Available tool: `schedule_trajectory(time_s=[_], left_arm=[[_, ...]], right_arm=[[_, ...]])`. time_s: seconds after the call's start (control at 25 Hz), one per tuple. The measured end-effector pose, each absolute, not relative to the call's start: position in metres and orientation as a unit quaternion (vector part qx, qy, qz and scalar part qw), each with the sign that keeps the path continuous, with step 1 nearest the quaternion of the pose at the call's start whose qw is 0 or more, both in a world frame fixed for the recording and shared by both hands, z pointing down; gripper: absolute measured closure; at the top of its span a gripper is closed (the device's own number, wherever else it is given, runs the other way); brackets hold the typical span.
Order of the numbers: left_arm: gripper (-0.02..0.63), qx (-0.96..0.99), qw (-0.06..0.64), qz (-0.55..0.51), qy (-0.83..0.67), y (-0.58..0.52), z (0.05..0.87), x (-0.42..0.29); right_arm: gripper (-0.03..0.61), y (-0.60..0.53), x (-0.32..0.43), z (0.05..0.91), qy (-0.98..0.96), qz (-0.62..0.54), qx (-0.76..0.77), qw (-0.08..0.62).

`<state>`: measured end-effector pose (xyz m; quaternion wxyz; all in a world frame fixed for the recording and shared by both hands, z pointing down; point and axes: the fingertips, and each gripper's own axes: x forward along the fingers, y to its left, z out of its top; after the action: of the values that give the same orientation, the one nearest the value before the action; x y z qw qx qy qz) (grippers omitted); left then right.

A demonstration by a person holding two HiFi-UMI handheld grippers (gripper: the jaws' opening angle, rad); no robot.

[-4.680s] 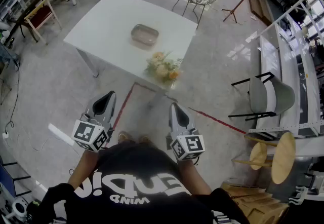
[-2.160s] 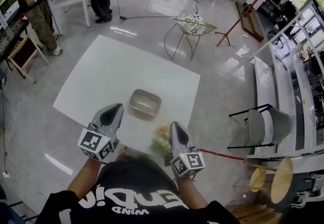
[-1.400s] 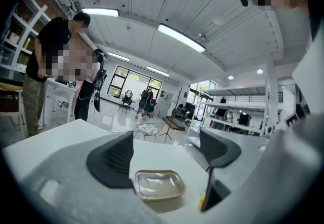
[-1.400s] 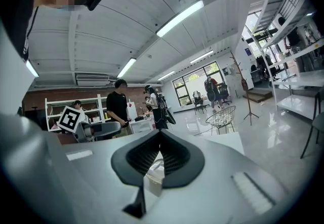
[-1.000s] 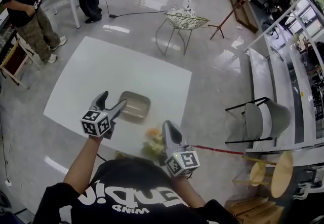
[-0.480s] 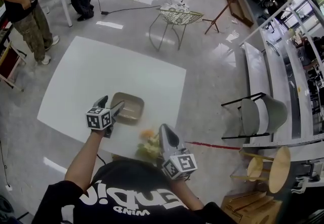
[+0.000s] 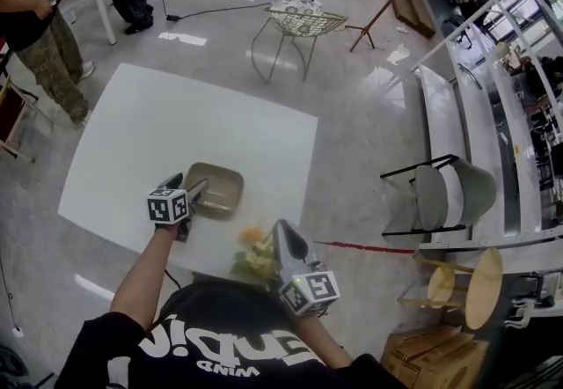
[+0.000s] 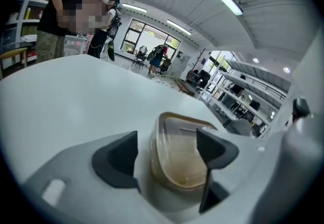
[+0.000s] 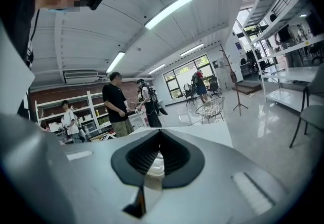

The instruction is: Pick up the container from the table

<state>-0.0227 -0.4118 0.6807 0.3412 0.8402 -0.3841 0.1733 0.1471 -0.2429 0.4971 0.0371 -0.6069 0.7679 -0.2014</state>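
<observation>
The container, a shallow clear tub with a brownish tint and a lid, lies on the white table near its front edge. My left gripper is low over the tub's near left end. In the left gripper view the container sits between the two dark pads. The left pad stands a little apart from its wall, and the right pad overlaps its rim. The jaws have just been closing around it. My right gripper hangs shut beside the table's front edge, and its pads meet.
A bunch of pale and orange flowers lies at the table's front edge, between the grippers. A wire basket stand is beyond the table. A person stands at its left, a grey chair at the right.
My left gripper has sunk and moved in from above the table to the container's near end, which now sits between its jaws. The right gripper has hardly moved.
</observation>
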Motion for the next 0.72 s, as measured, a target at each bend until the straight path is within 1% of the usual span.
schedule_trajectory(time_s=[0.28,0.44,0.72], left_arm=[[0.294,0.839,0.359,0.174,-0.370,-0.414,0.694,-0.015],[0.345,0.839,0.364,0.169,-0.366,-0.411,0.691,-0.012],[0.390,0.828,0.378,0.157,-0.383,-0.413,0.692,-0.018]], right_arm=[[0.578,-0.248,0.152,0.510,0.764,-0.208,-0.610,0.038],[0.578,-0.247,0.152,0.509,0.763,-0.208,-0.611,0.039],[0.578,-0.242,0.152,0.516,0.764,-0.207,-0.610,0.039]])
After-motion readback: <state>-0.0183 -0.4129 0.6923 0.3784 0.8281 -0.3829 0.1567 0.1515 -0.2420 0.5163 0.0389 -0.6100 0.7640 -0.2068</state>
